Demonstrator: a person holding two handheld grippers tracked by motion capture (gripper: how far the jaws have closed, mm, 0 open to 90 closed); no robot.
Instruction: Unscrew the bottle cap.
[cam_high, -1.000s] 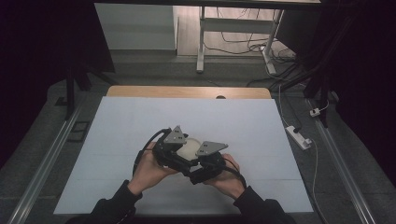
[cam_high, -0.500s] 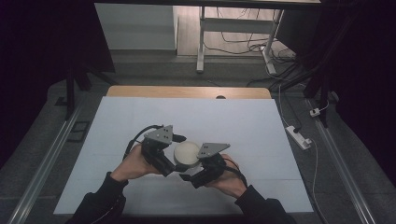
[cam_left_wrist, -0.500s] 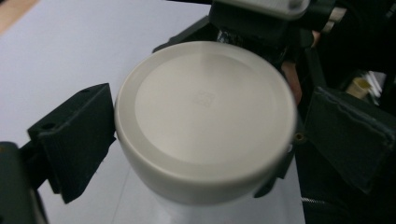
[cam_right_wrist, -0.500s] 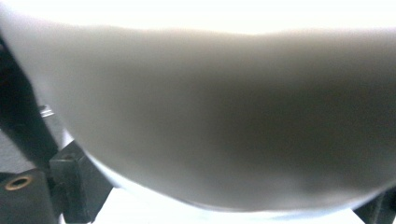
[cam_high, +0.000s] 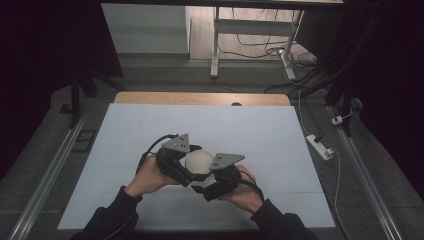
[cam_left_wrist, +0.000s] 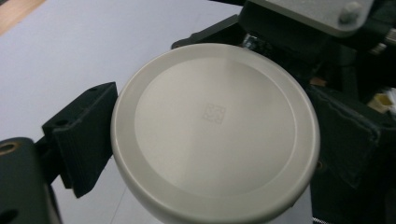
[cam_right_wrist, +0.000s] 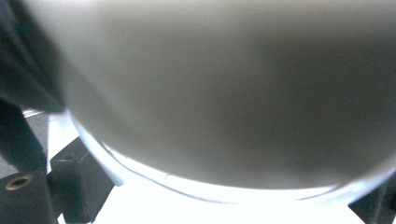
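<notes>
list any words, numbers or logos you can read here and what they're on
No readable words or numbers anywhere.
Round cream lid: a small square embossed mark at its middle, too faint to read as letters.
Left gripper and right gripper: no labels legible.
White table cover: blank.
</notes>
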